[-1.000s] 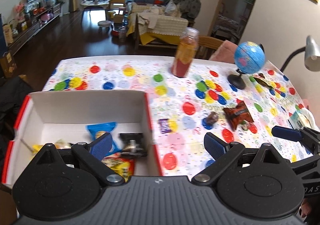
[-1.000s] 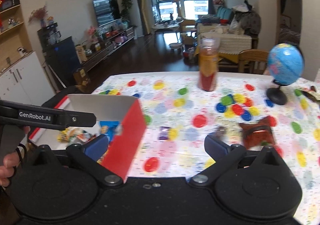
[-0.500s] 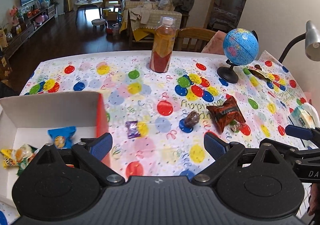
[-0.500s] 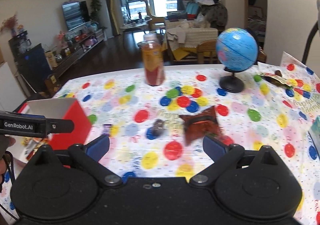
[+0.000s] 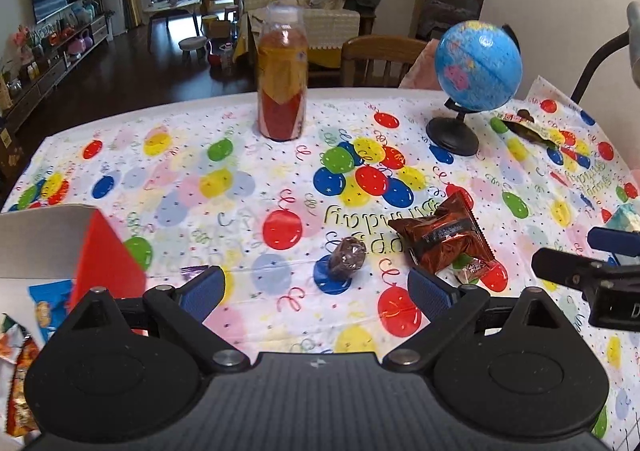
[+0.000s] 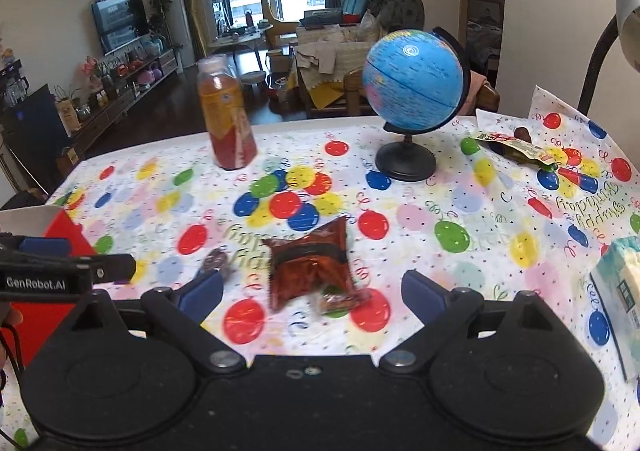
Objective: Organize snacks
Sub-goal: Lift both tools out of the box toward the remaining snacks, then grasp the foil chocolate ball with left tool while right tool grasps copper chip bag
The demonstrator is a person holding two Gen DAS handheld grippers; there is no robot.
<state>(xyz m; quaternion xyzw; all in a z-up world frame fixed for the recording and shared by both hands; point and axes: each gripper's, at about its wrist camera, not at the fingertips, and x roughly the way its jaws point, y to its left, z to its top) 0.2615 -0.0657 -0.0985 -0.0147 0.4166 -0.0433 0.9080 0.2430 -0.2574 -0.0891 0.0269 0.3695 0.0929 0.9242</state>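
Black left gripper (image 5: 316, 287), blue pads, silver pivot screws, right gripper (image 6: 312, 291) alike, "GenRobot.AI" marking

The red box (image 5: 104, 263) (snacks inside) is cut off at the left edge.

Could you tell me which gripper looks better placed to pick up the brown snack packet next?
Probably the right gripper: the brown snack packet lies centred just ahead of its closing, empty jaws. In the left gripper view it sits off to one side.

Box (image 5: 104, 251) left; snack packet (image 5: 440, 237) centre, perhaps touching small candy (image 5: 472, 269); bottle (image 5: 282, 87), globe (image 5: 476, 67) behind.
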